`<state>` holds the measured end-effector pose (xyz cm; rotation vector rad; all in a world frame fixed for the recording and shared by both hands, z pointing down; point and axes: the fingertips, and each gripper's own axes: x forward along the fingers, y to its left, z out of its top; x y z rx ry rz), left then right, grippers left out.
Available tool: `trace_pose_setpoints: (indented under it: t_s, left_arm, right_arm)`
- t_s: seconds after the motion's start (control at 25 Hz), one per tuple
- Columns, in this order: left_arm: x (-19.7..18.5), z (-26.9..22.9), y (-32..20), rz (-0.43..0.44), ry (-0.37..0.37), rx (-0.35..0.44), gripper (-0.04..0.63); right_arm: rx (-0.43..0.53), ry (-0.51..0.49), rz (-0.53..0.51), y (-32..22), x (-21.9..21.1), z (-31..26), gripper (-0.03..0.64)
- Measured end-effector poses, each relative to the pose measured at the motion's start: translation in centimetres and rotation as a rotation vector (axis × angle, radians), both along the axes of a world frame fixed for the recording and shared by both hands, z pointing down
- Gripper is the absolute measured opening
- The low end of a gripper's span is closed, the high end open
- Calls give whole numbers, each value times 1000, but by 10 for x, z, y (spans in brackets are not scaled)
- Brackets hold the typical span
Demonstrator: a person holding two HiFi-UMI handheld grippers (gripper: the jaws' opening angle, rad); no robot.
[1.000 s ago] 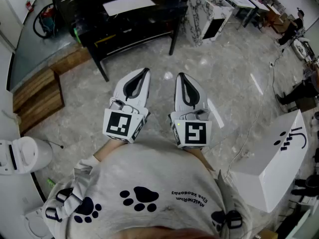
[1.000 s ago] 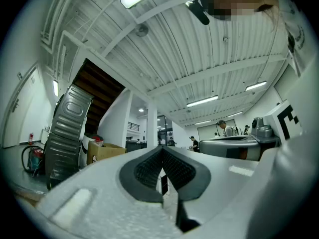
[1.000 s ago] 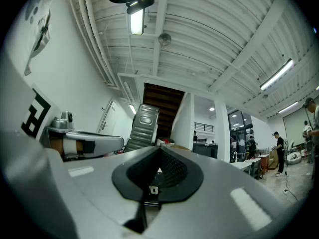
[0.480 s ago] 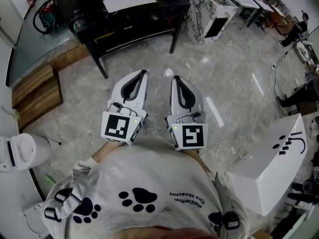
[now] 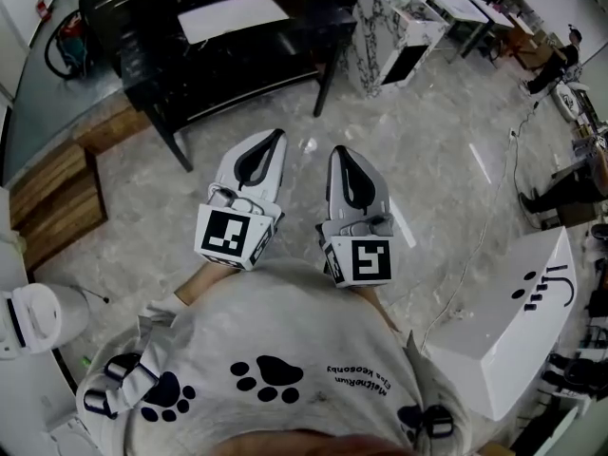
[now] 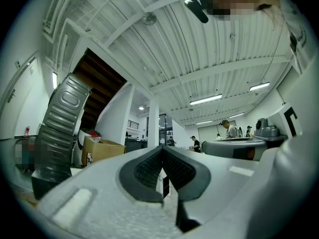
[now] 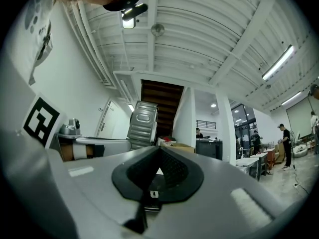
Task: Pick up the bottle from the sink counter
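Note:
No bottle or sink counter shows in any view. In the head view both grippers are held side by side just in front of the person's chest, over the grey stone floor, pointing away. The left gripper (image 5: 274,139) has its jaws together with nothing between them, and so does the right gripper (image 5: 342,152). In the left gripper view the dark ribbed pads (image 6: 149,171) of the left gripper (image 6: 162,152) meet at the tips, aimed up at a hall ceiling. The right gripper (image 7: 158,152) likewise shows its pads (image 7: 172,171) pressed together and empty.
A black table (image 5: 237,46) with a white sheet stands ahead on the floor. A wooden pallet (image 5: 52,198) lies at the left and a white box (image 5: 513,321) at the right, with a cable (image 5: 475,255) on the floor. A marble-patterned cabinet (image 5: 380,27) stands beyond.
The head view has drifted a little, so the table and floor shift in the frame. Both grippers stay side by side and shut, with hardly any movement.

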<state>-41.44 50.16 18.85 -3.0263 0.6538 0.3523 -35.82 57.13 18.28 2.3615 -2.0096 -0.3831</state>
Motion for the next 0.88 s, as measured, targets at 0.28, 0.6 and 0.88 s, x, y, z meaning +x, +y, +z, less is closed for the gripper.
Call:
trace_pose_setpoints:
  t_s: [0.28,0.6,0.88]
  left_arm:
    - [61,-13,-87,60,-3,29,2]
    - [111,-6,-175,110,-15,13,2]
    - [130,8,-221,116,-43,-21,2]
  right_arm:
    - [14,-43,44,-89,59,-6,2]
    - [10,-63,101,-170,111,7,2]
    - [-3,-82,107,-218,132,17,2]
